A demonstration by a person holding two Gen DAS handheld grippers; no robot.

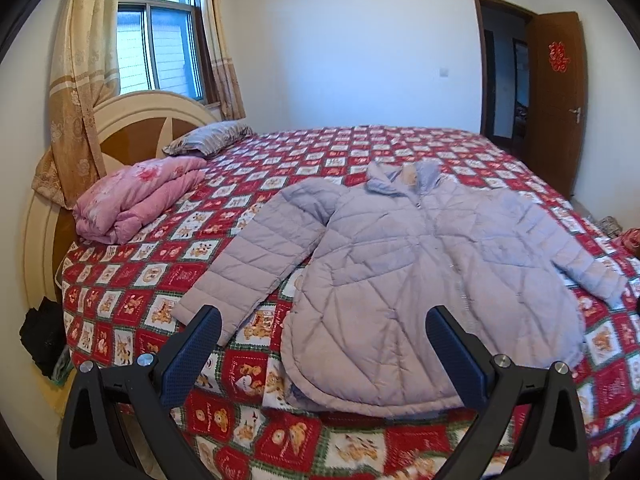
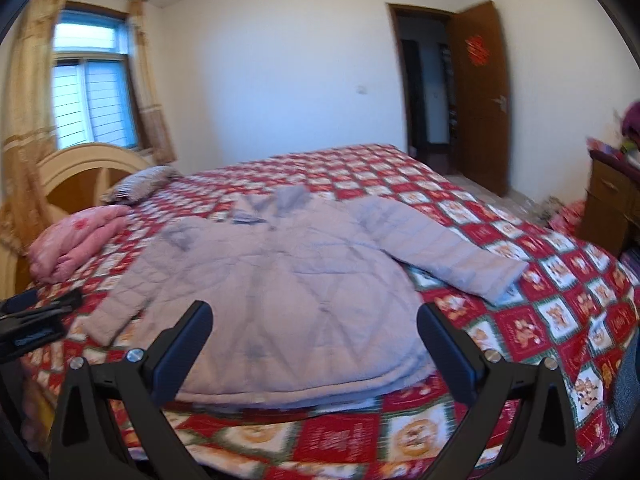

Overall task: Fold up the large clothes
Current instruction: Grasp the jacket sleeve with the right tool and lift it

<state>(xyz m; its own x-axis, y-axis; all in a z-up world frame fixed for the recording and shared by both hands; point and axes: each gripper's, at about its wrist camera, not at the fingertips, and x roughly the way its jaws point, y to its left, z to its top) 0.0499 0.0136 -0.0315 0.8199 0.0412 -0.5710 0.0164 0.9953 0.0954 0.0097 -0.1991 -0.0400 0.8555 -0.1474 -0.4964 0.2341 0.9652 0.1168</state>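
A pale lilac quilted jacket (image 1: 400,280) lay spread flat, front up and zipped, on the red patterned bedspread (image 1: 132,292), its rounded hem close to the near edge of the bed and its collar pointing toward the far edge. So its long axis ran from near edge to far edge, straight away from both grippers, with one sleeve (image 1: 256,252) angled out toward the headboard side and the other sleeve (image 2: 444,252) toward the foot of the bed.

The left gripper (image 1: 324,336) hung above the near edge with its fingers spread wide and nothing between them; it looked down on the gap between the headboard-side sleeve cuff and the hem. The right gripper (image 2: 314,330) was also wide and empty, centred over the hem; its view was blurred, so fine detail there could not be read.

A folded pink quilt (image 1: 136,204) and a pillow (image 1: 208,140) sat well apart from the jacket near the headboard (image 1: 132,120).

Judging by the layout, no fold had been made yet. The left gripper was nearer the headboard-side sleeve and the right nearer the other one, so each sleeve probably belonged to its own side.
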